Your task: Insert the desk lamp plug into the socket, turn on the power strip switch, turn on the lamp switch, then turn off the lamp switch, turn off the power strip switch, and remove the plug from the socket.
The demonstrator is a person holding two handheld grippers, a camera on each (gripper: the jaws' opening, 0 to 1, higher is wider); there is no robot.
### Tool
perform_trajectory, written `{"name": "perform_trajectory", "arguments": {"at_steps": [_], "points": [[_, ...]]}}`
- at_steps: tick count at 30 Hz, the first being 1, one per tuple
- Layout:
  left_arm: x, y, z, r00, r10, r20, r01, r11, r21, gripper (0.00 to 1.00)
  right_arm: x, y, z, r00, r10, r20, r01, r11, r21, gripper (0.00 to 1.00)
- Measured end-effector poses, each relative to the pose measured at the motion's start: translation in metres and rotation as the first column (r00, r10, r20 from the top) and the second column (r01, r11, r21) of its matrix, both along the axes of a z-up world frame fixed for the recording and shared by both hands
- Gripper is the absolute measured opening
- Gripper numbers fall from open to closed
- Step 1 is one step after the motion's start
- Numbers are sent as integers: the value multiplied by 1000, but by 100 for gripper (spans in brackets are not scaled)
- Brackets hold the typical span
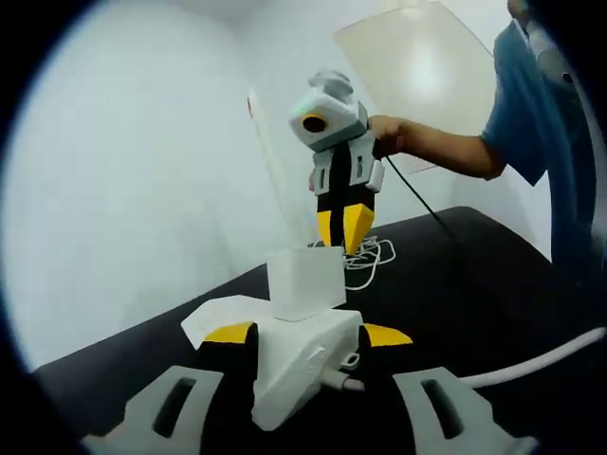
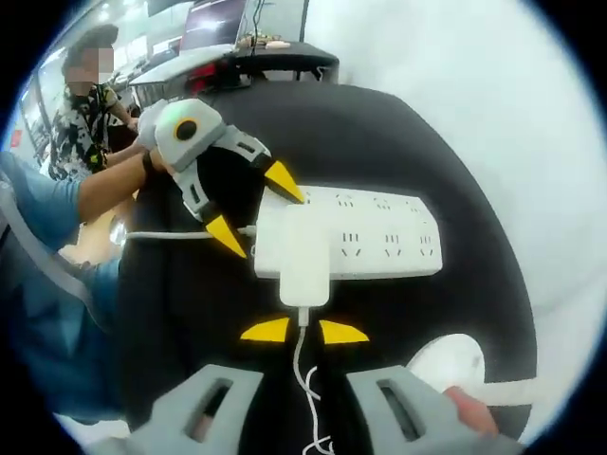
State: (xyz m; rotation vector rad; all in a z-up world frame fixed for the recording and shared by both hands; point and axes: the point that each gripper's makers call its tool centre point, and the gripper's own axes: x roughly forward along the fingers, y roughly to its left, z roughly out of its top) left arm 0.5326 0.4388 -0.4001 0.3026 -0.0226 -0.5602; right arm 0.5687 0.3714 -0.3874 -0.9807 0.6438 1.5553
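A: Left gripper view, from the left. Left claw: yellow tips spread wide, one on each side of the near end of the white power strip. Whether the tips press on it I cannot tell. Strip lies on the black counter.

B: And the plug?

A: White plug block stands upright in the strip, seated in a socket. Right claw hangs above and behind it, tips nearly together, nothing between them. A hand grips it from the right. A loose coil of white cord lies on the counter behind.

B: Right gripper view?

A: From the left: a person's arm, then the left claw, tips apart at the left end of the power strip. The plug block sits at that end, its cord running down toward the camera. Right claw: tips a small gap apart, straddling the cord just below the block, apart from the block itself, not gripping
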Motion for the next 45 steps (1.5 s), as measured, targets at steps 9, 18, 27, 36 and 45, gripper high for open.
{"name": "perform_trajectory", "arguments": {"at_steps": [9,18,27,36,45], "points": [[3,3,-1,1000,0,0,0,1000,0,40,-5,5,-17,1000,-3,-5,3,997,-75,12],[2,2,-1,1000,0,0,0,1000,1,40,-5,4,-26,1000,-19,-20,17,993,-117,11],[-1,-1,-3,1000,1,0,-1,1000,2,40,-4,1,-27,998,-55,-26,51,989,-142,7],[4,3,-5,1000,6,-15,-6,1000,28,41,-5,6,-15,995,36,97,-12,969,-245,6],[6,6,-5,1000,17,-15,-17,1000,17,41,-8,12,-4,997,6,80,14,969,-247,6]]}}
